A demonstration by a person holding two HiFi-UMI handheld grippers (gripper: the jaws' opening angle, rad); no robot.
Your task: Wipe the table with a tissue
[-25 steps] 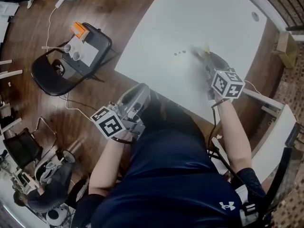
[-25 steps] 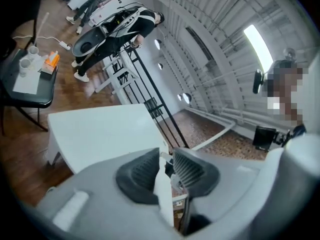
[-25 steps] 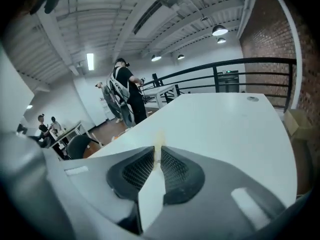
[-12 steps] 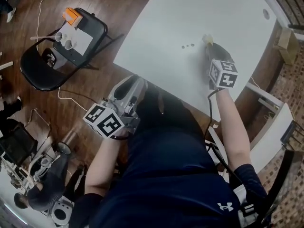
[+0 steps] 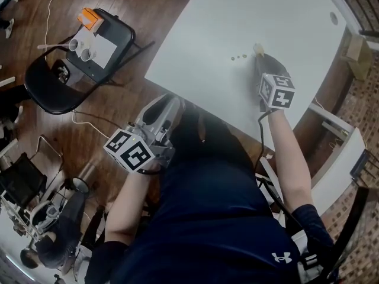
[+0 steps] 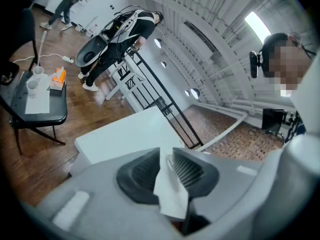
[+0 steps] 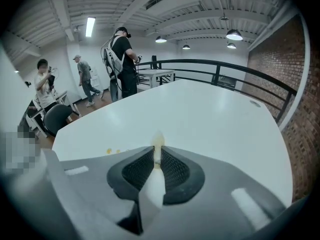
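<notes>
Left gripper sits nearest the body, off the table's near edge. Its jaws have just been closing and now pinch a crumpled white tissue sheet, which droops back from the fingertips toward six o'clock in that gripper's view. The right gripper, farther out over the white rectangular table, has its jaws pressed nearly together on a folded white tissue strip. That strip lies lengthwise along the jaws, its yellowish tip poking past the fingertips at twelve o'clock (whether the tip touches the tabletop I cannot tell). A row of small yellowish-brown spots lies on the table at nine o'clock of the tip, near it but apart. Well beyond the table's edge, at ten o'clock in the head view, a black folding chair carries a white paper sheet. Two pale paper cups stand mouth-up there (contents not discernible), beside a small orange box.
</notes>
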